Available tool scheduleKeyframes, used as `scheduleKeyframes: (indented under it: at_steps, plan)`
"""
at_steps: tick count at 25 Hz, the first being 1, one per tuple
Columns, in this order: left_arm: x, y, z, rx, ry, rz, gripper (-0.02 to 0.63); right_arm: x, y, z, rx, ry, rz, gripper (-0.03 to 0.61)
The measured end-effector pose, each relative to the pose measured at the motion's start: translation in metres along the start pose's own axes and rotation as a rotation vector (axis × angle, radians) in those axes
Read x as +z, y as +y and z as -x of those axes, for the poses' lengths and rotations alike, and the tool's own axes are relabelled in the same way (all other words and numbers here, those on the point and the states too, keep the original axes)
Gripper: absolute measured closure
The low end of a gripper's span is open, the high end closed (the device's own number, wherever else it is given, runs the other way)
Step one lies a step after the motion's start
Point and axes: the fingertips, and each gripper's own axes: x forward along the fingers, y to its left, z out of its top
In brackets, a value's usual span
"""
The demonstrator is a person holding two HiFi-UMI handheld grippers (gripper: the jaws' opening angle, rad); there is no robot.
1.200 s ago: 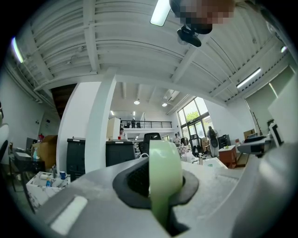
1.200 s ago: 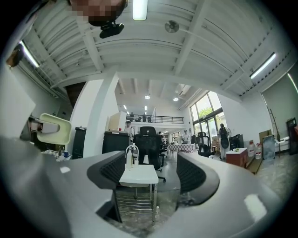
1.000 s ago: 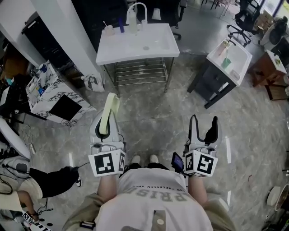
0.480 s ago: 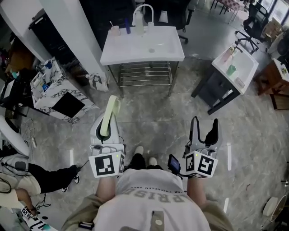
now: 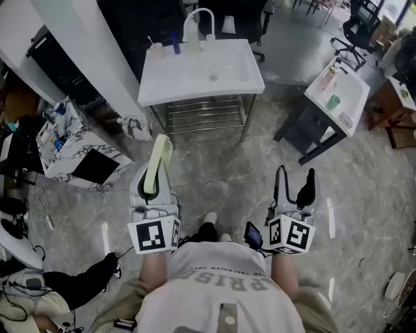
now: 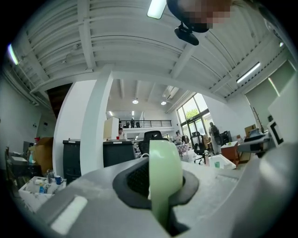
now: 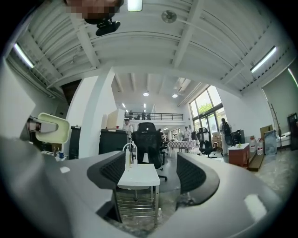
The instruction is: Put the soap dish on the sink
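Clamping the pale-green soap dish (image 6: 164, 169) in my left gripper (image 6: 160, 209); right gripper (image 7: 153, 174) jaws apart, empty; sink (image 5: 188, 79) ahead.

Pale green soap dish (image 5: 158, 164), white sink (image 5: 185, 77) (grey marbled floor (image 5: 224, 170))

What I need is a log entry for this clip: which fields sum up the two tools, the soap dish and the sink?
left tool: shut on the soap dish, pointing level
soap dish: pale green, held on edge, not yet on the sink
right tool: open, nothing between its jaws
sink: white, on a metal rack stand, ahead of both tools
far edge of sink: faucet, a cup
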Motion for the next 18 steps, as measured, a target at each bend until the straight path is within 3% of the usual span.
scheduleKeyframes:
  at_steps: [9, 18]
  plan:
    - [0.006, 0.045, -0.062, -0.065, -0.061, 0.017, 0.601, 0.02, 0.037, -0.051, -0.056, -0.051, 0.02, 0.242]
    - [-0.012, 0.079, -0.094, -0.081, -0.032, 0.027, 0.601, 0.012, 0.063, -0.079, -0.079, -0.013, 0.053, 0.242]
